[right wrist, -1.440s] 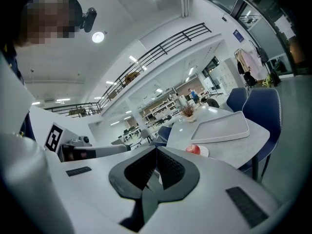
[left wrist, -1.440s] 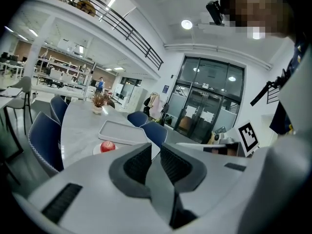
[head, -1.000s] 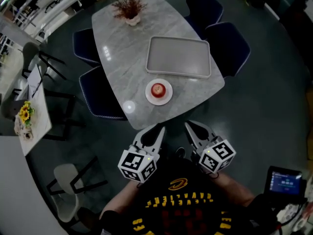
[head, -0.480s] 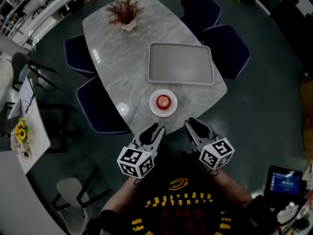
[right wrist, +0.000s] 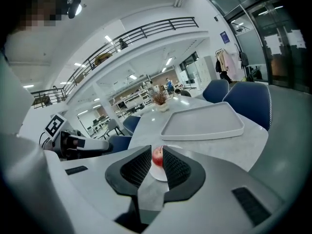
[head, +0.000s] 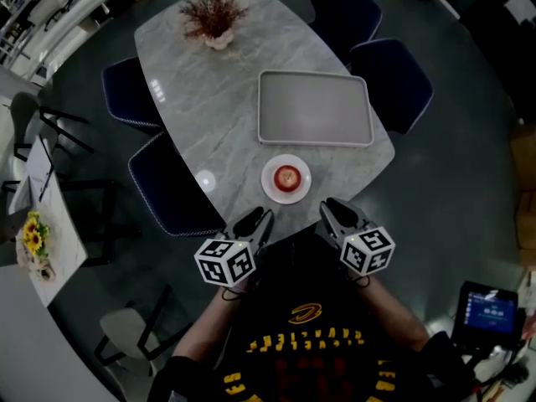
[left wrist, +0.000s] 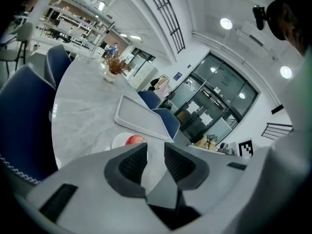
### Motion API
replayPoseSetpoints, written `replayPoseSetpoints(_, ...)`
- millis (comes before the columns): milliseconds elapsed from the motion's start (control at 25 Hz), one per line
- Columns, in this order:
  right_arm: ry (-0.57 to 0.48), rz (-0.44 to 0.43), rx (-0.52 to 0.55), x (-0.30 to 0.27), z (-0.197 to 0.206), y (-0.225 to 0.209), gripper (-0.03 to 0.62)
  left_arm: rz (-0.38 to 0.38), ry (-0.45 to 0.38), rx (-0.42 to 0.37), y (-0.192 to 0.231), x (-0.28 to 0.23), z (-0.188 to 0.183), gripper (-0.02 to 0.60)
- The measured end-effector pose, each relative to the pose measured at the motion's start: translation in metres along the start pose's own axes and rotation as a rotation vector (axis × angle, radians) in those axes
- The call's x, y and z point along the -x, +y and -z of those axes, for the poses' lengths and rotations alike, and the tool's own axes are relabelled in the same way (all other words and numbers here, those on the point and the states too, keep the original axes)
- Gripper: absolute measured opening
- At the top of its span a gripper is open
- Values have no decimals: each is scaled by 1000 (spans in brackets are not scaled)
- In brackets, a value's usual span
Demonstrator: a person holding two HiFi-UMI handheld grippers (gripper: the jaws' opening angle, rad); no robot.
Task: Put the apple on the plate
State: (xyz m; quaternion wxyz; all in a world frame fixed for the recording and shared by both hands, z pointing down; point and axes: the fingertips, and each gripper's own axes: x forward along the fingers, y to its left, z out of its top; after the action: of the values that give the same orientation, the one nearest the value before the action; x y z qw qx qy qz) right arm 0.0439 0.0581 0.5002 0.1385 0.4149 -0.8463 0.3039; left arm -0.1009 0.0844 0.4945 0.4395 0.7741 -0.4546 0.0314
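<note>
A red apple rests on a small white plate near the front end of the grey marble table. Both grippers hang off the table's end, close to the person's body. My left gripper is open and its jaws have just widened; nothing is between its pads. In the left gripper view the apple and plate lie beyond the gripper. My right gripper is open by a narrow gap. The far apple shows through it.
An empty grey tray lies behind the plate. A pot of dried flowers stands at the table's far end. Blue chairs line both long sides. A side table with sunflowers is at the left.
Both grippers have sunk lower in front of the person, and the left one has rolled a little. The apple has stayed on the plate.
</note>
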Motion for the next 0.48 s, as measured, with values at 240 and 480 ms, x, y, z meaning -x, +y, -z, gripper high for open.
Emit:
replayPoseSetpoints(240, 66, 0, -38, -18, 21, -8, 69, -66, 78, 91, 41, -6, 25, 107)
replayPoseSetpoints(480, 158, -28, -82, -59, 40, -43, 69, -103, 136, 216, 80, -51, 41, 107)
